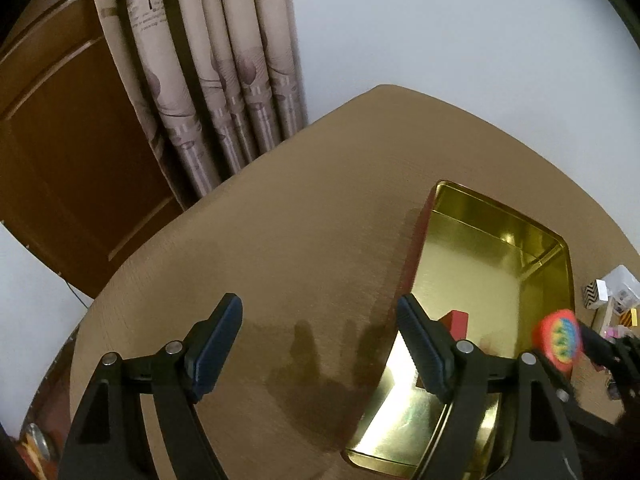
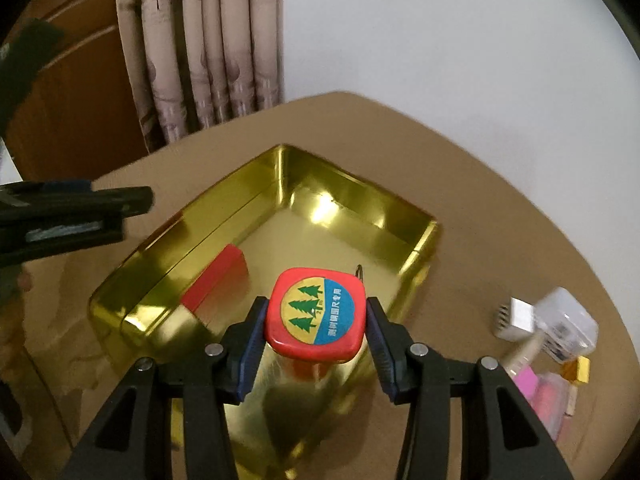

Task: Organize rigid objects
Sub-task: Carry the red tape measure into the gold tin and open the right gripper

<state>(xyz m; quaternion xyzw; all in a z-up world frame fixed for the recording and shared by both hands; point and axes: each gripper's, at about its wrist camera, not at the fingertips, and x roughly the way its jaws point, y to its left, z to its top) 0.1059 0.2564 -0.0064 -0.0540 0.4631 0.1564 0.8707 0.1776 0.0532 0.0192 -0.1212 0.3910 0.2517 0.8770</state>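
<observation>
One item already lies in the gold tin [image 2: 416, 236]: a red block [image 2: 216, 276] against its wall at nine o'clock. The right tongs [image 2: 316, 320] clamp a red tape measure [image 2: 316, 314] by its sides, hanging above the tin's near half, so the step in hand looks like delivery. Next, I judge, comes lowering it to bare floor at about three o'clock of the block, then spreading the pads. The left tongs [image 1: 320, 344] stand wide with nothing between them, over the counter [image 1: 280, 220] beside the tin. More small items [image 2: 552, 332] wait at four o'clock.
</observation>
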